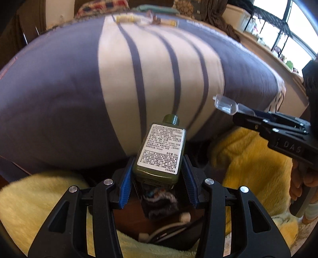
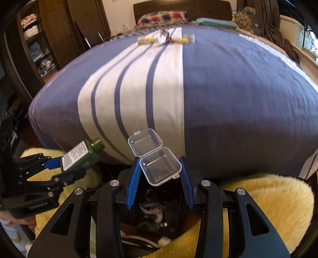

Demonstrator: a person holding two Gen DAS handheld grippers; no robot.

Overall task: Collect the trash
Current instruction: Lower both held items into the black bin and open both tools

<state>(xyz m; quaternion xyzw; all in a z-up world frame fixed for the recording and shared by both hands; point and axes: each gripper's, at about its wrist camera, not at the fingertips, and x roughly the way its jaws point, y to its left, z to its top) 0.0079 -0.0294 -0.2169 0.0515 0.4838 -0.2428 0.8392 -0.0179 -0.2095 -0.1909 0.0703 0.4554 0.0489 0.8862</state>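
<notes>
My left gripper [image 1: 158, 169] is shut on a small green bottle [image 1: 162, 150] with a white label; it also shows in the right wrist view [image 2: 80, 156]. My right gripper [image 2: 160, 170] is shut on a clear plastic hinged box [image 2: 157, 156] with its lid open, also seen in the left wrist view [image 1: 228, 105]. Both are held over a dark trash bin [image 2: 153, 210] at the foot of the bed, with some litter inside. More items, two yellow bottles [image 2: 147, 39] and wrappers [image 2: 168, 38], lie far up on the bed.
A blue and white striped bedspread [image 2: 228, 99] covers the bed ahead. Yellow fluffy rugs [image 2: 268, 200] lie on both sides of the bin. A wardrobe [image 2: 39, 45] stands at left, pillows [image 2: 161, 17] at the headboard.
</notes>
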